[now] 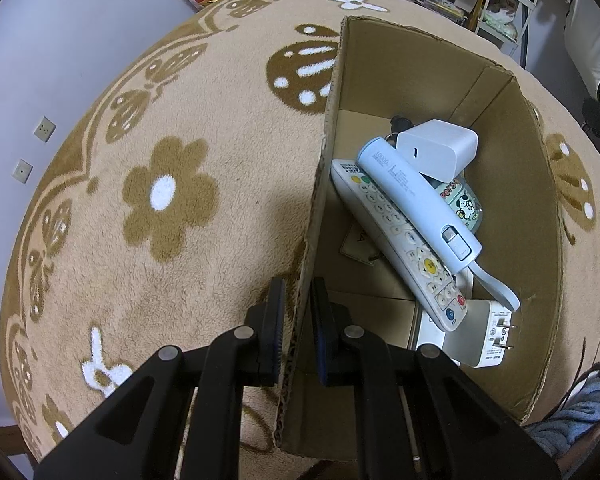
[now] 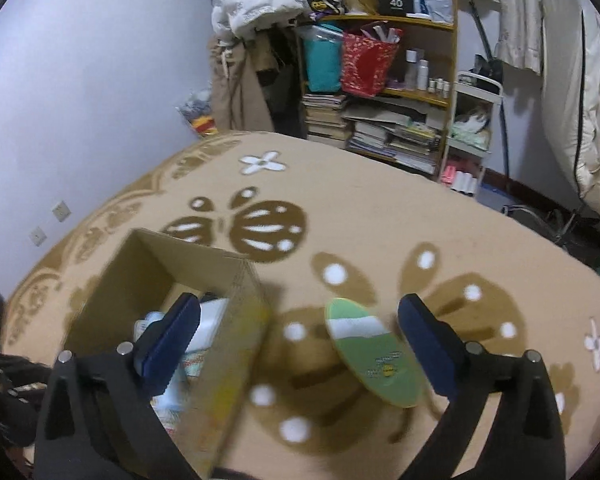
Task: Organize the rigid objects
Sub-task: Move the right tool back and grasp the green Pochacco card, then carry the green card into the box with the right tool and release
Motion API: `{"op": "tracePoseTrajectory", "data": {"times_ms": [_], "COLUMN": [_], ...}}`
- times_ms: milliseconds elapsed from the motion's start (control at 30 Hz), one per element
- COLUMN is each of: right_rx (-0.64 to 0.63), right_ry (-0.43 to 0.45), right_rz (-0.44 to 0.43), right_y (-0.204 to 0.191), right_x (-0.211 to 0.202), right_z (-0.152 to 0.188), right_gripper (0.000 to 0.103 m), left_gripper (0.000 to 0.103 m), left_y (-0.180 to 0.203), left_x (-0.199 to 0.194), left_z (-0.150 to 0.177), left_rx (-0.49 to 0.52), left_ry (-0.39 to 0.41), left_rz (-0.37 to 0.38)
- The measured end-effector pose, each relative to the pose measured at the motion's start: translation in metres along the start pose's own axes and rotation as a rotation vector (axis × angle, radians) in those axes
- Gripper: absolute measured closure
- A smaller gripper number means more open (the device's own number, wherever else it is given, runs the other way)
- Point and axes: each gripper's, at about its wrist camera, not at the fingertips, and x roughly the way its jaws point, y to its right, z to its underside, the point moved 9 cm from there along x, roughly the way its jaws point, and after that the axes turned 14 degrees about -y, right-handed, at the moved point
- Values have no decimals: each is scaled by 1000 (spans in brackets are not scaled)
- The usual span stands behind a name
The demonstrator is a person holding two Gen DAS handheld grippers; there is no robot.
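Right wrist view is being smeared by motion: the box [image 2: 172,320] contents are being blurred past reading, and its near wall is being cut off at 6 o'clock. In the left wrist view, a dark item at the box's 12 o'clock end is being hidden behind the white charger [image 1: 440,150]; a patterned case [image 1: 464,204] is being half covered by the power bank [image 1: 416,200].

The box [image 1: 500,208] is being pinched by its left wall between the pressed-together pads of the left gripper [image 1: 298,320]. Inside, a remote [image 1: 404,240] is being overlain by the pale blue power bank; a plug adapter [image 1: 494,332] is lying at 5 o'clock.

The right gripper [image 2: 300,344] is being held spread wide, nothing pinched. A green oval disc [image 2: 376,356], banded white, is lying on the blanket [image 2: 380,208] outside the box, at 3 o'clock of it.
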Motion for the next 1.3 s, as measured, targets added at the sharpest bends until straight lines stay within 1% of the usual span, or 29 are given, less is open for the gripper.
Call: {"op": "tracePoseTrajectory", "data": {"times_ms": [167,200,267,300,400,500,567,600,633,667,700,800,900,1000,1067,1100,1167,1300], "right_rx": [39,38,58,70,123,151,169,179,187,191,188,182,159,128,104,102,107,132], "right_ry": [-27,-33,-74,-82,-117,-152,-159,-168,-178,-187,-178,-156,-143,-147,-150,-153,-149,-164], "right_rz": [60,81,132,134,93,75,103,125,133,118,95,77,40,65,110,114,108,116], "right_y": [32,37,50,53,62,67,75,80,82,85,86,87,78,70,69,68,70,77], "right_x": [20,25,43,48,68,88,100,104,107,112,113,111,110,117,122,123,123,120], "right_z": [7,10,17,19,30,39,44,48,52,56,57,56,54,52,55,56,58,58], "right_gripper": [0,0,0,0,0,0,11,18,18,18,18,18,18,18,18,19,21,35], "left_gripper": [90,90,90,90,90,90,90,90,90,90,90,90,90,90,90,90,90,90], "left_y": [0,1,1,1,2,2,1,1,0,0,-1,-1,-2,-2,-3,-3,-3,-3], "left_x": [-1,-1,-1,-1,-1,-1,-1,-1,-1,-1,-1,-1,-1,-1,0,0,0,0], "left_z": [0,0,0,0,0,0,0,0,0,0,0,0,-1,-1,-1,-1,-2,-2], "left_rx": [4,5,6,6,5,4,0,-2,-4,-6,-7,-6,-5,-4,-4,-5,-5,-2], "left_ry": [2,2,2,2,2,1,0,0,-1,-1,-2,-2,-1,-1,-1,-1,-2,-1], "left_rz": [-12,-15,-18,-19,-19,-17,-12,-8,-3,0,2,0,-2,-3,-2,-2,-3,-8]}}
